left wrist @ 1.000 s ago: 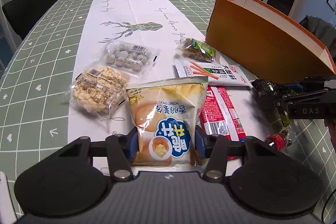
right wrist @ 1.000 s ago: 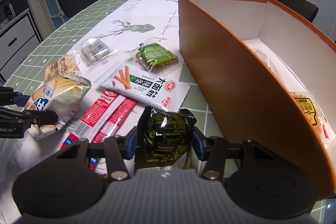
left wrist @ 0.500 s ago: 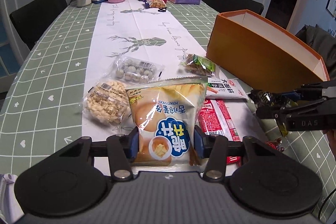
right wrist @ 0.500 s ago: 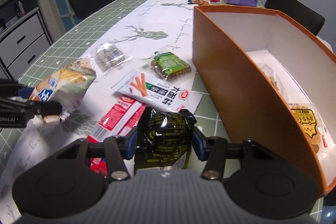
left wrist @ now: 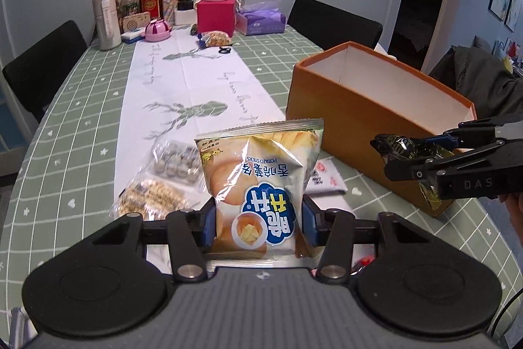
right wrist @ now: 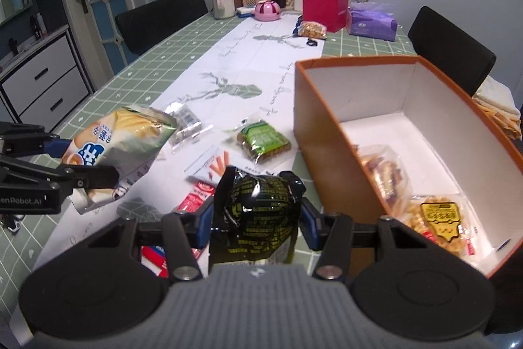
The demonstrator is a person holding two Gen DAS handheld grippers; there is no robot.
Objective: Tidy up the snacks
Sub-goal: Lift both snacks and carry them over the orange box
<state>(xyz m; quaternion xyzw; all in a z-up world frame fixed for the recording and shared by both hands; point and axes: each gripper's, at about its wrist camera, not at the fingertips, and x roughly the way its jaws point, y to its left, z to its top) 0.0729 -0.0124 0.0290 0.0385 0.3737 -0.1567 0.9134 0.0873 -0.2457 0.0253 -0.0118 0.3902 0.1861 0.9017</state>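
My left gripper [left wrist: 258, 223] is shut on a yellow potato-stick bag [left wrist: 258, 182] and holds it above the table; the bag also shows in the right wrist view [right wrist: 121, 139]. My right gripper [right wrist: 258, 223] is shut on a black snack packet [right wrist: 258, 211], held up beside the near wall of the orange box [right wrist: 330, 146]. In the left wrist view the packet [left wrist: 397, 146] is level with the box [left wrist: 346, 113] rim. Two snack packs [right wrist: 438, 221] lie inside the box.
Loose snacks lie on the white runner: a green packet [right wrist: 263, 141], a breadstick pack [right wrist: 212, 165], red sausage packs [right wrist: 196, 201], two clear trays [left wrist: 163, 182]. Bottles, a pink box [left wrist: 215, 15] and tissues stand at the far end. Black chairs surround the table.
Both grippers have risen with their snacks. The table items look farther below, and the box's inside has come into view.
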